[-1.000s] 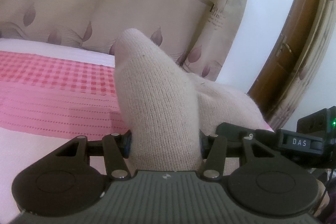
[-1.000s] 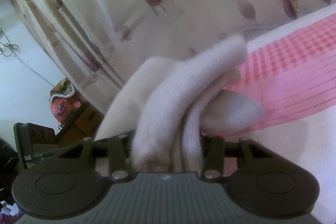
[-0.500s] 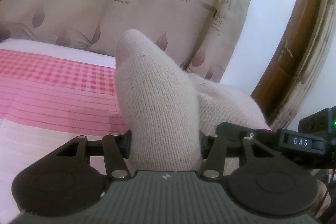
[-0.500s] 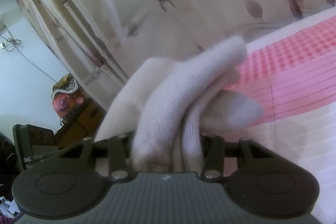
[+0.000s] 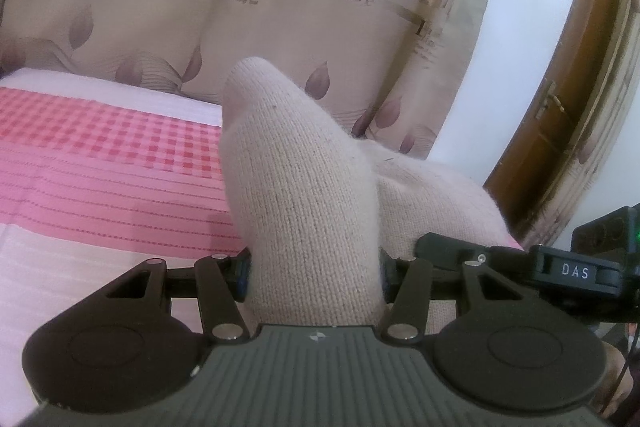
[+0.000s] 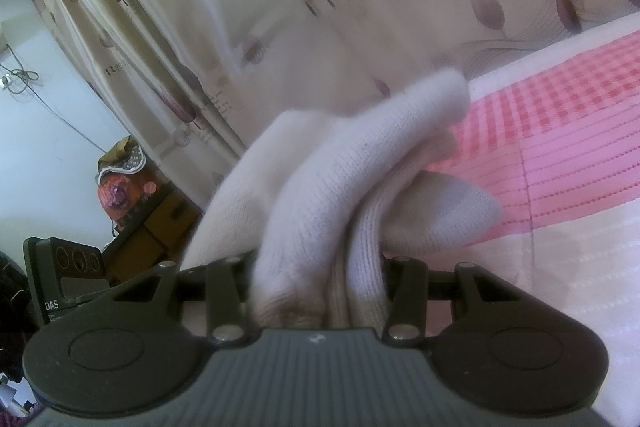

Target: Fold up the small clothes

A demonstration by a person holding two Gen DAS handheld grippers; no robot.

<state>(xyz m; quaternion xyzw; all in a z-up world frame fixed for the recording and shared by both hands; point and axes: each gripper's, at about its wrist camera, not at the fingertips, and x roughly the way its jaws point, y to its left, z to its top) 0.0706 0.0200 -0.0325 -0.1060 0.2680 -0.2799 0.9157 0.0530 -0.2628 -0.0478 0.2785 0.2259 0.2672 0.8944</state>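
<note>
While both grippers clamp bunched ends, left gripper and right gripper hold a soft, light sock sagging beyond the fingers; grip near its ends.

The cream knitted sock is bunched into thick folds and held up off the pink checked bedsheet, not lying on it. In the left wrist view one rounded fold stands upright. In the right wrist view several ribbed layers fan toward the bedsheet, a grey tip hanging just above it.
</note>
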